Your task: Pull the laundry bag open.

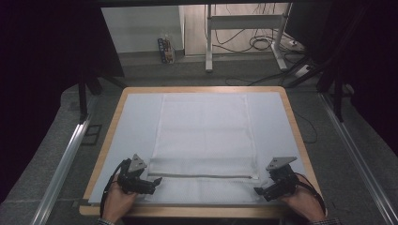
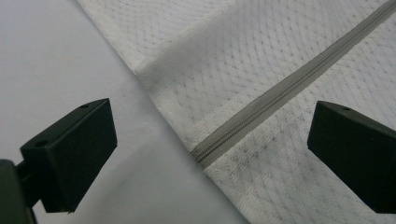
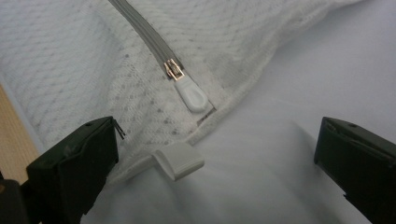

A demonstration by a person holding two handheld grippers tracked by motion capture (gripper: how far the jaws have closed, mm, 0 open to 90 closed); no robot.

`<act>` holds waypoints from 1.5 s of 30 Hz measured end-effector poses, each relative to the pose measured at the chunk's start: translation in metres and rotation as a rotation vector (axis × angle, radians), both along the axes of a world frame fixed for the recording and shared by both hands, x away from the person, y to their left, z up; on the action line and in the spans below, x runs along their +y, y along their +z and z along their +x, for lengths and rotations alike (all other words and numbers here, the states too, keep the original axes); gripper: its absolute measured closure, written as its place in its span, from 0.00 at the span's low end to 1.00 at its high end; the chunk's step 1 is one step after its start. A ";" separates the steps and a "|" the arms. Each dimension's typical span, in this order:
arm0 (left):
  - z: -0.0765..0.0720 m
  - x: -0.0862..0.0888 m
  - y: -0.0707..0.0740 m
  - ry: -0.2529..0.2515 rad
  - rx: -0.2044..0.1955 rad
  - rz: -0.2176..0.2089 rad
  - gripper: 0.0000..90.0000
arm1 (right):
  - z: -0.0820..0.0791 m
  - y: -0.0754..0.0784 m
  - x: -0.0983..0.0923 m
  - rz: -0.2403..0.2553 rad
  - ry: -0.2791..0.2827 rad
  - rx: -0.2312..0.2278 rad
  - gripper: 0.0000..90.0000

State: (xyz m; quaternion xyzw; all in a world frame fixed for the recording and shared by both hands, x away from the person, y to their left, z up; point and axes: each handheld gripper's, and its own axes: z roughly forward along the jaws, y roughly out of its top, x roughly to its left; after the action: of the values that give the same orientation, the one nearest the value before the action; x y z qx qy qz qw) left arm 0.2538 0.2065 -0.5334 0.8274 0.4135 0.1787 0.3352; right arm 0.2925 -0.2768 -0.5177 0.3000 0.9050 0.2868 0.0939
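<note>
A white mesh bag (image 1: 204,136) lies flat on the table, with a grey zipper (image 1: 202,176) running across it near the front edge. My left gripper (image 1: 155,183) is open at the zipper's left end (image 2: 205,154), jaws straddling the bag's edge. My right gripper (image 1: 259,191) is open at the bag's right corner. In the right gripper view the zipper slider with its white pull tab (image 3: 190,95) lies just ahead of my jaws, and a small white tab (image 3: 180,161) sticks out from the bag's edge between them.
A pale sheet (image 1: 136,122) covers the wooden table (image 1: 300,140). Beyond the far edge stand a metal frame (image 1: 244,23), cables on the floor (image 1: 258,42) and a small carton (image 1: 165,50). Rails (image 1: 65,159) run along both sides.
</note>
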 end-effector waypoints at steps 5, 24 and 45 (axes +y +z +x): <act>0.001 -0.001 -0.001 -0.005 0.003 0.010 0.02 | 0.002 -0.005 0.013 -0.021 0.028 -0.045 0.00; 0.000 -0.006 -0.001 -0.027 -0.006 0.038 0.02 | -0.006 0.003 0.020 -0.012 0.036 -0.036 0.53; 0.000 -0.008 0.001 -0.032 -0.003 0.031 0.02 | -0.012 0.008 0.024 -0.022 0.122 -0.091 0.88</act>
State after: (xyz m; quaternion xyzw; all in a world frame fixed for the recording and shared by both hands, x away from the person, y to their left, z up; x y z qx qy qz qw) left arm 0.2540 0.1983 -0.5325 0.8388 0.3967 0.1811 0.3260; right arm 0.2804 -0.2526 -0.5094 0.2299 0.9195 0.2951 0.1206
